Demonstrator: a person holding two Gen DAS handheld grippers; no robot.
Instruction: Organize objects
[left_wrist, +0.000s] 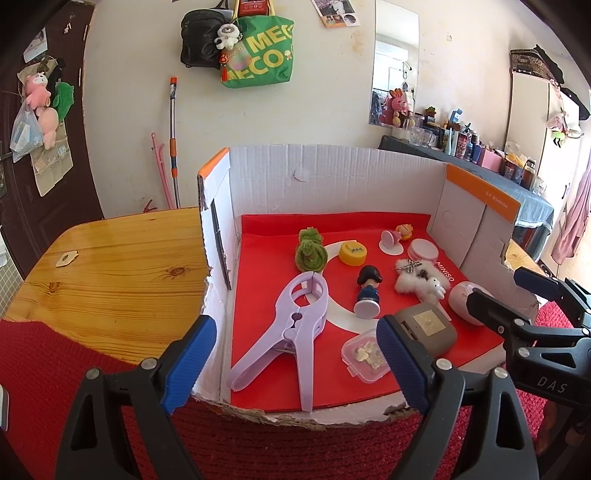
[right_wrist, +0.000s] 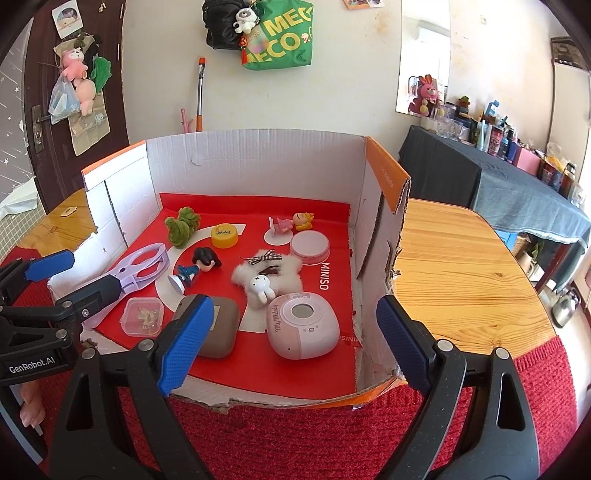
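An open-fronted cardboard box (left_wrist: 332, 173) (right_wrist: 258, 158) with a red floor holds a lilac clamp (left_wrist: 280, 343) (right_wrist: 140, 266), a green fuzzy toy (left_wrist: 310, 251), a yellow cap (right_wrist: 224, 235), a dark-haired figurine (right_wrist: 195, 266), a white fluffy bunny charm (right_wrist: 266, 277), a pink camera-like device (right_wrist: 303, 325), a grey-brown case (right_wrist: 221, 325) and a small clear box (right_wrist: 142, 315). My left gripper (left_wrist: 297, 325) hovers open before the box's left front, and nothing sits between its pads. My right gripper (right_wrist: 295, 302) stands open at the right front, empty too.
The box rests on a wooden table (right_wrist: 461, 266) with a red knitted cloth (right_wrist: 295, 435) under its front edge. Bags (left_wrist: 258, 51) hang on the wall behind. A cluttered side table (right_wrist: 517, 173) stands at the far right. A tipped small figurine (right_wrist: 291, 223) and a pink round tin (right_wrist: 309, 245) lie at the back.
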